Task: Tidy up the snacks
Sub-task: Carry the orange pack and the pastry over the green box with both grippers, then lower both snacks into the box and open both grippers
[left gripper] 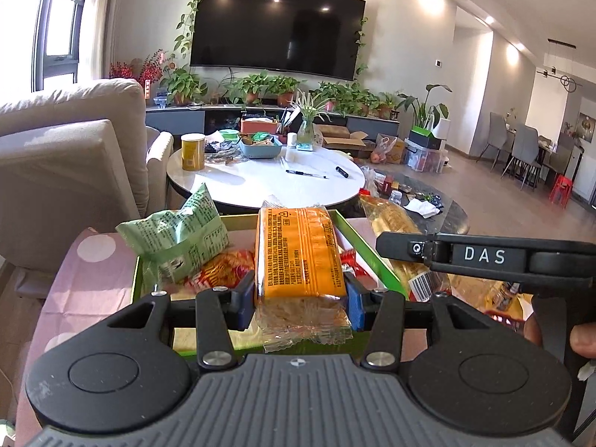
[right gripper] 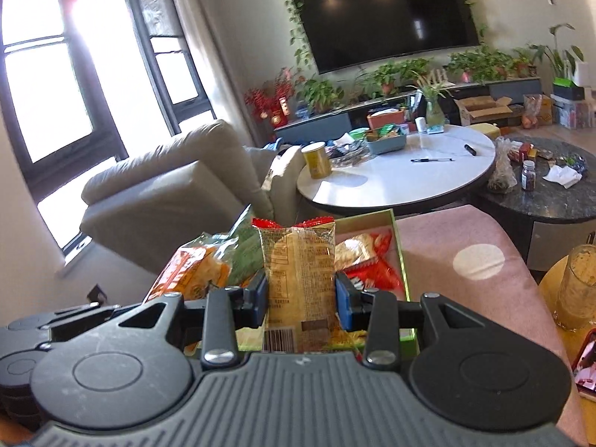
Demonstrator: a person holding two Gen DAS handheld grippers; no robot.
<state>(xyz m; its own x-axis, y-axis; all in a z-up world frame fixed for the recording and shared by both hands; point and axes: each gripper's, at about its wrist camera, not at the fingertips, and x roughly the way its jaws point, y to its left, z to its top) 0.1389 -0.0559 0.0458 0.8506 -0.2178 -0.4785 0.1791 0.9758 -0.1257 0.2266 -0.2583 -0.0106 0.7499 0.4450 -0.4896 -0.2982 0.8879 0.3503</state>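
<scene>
Left claw (left gripper: 301, 300) grips an orange-labelled cracker pack (left gripper: 300, 257), blue pads pressed on both its sides, the pack held above a green-rimmed box (left gripper: 367, 251) that sits on a pink polka-dot cloth (left gripper: 85, 279). Left wrist view shows what lies in the box beside the held pack: a pale green snack bag (left gripper: 175, 238) leaning at the left, a red-and-gold wrapper (left gripper: 223, 270) below it. Same view alone shows the right claw from outside, its black body marked "DAS" entering at the right edge, with a long yellow packet (left gripper: 402, 238) under it and fingertips (left gripper: 583, 341) of a hand at the edge. Right claw (right gripper: 301, 296) is closed on a clear yellow biscuit packet (right gripper: 298, 272) with a red crimped top, upright between the pads. Right wrist view alone shows red wrappers (right gripper: 372, 268) in the box's right part, the box's far wall (right gripper: 372, 218), an orange-printed bag (right gripper: 193, 266) off to the left, and a tall glass (right gripper: 579, 283) at the far right. Both views show the white round table (left gripper: 260, 182) beyond with a yellow canister (left gripper: 193, 151) on it; the dark round table (right gripper: 551, 193) reads more fully from the right wrist.
</scene>
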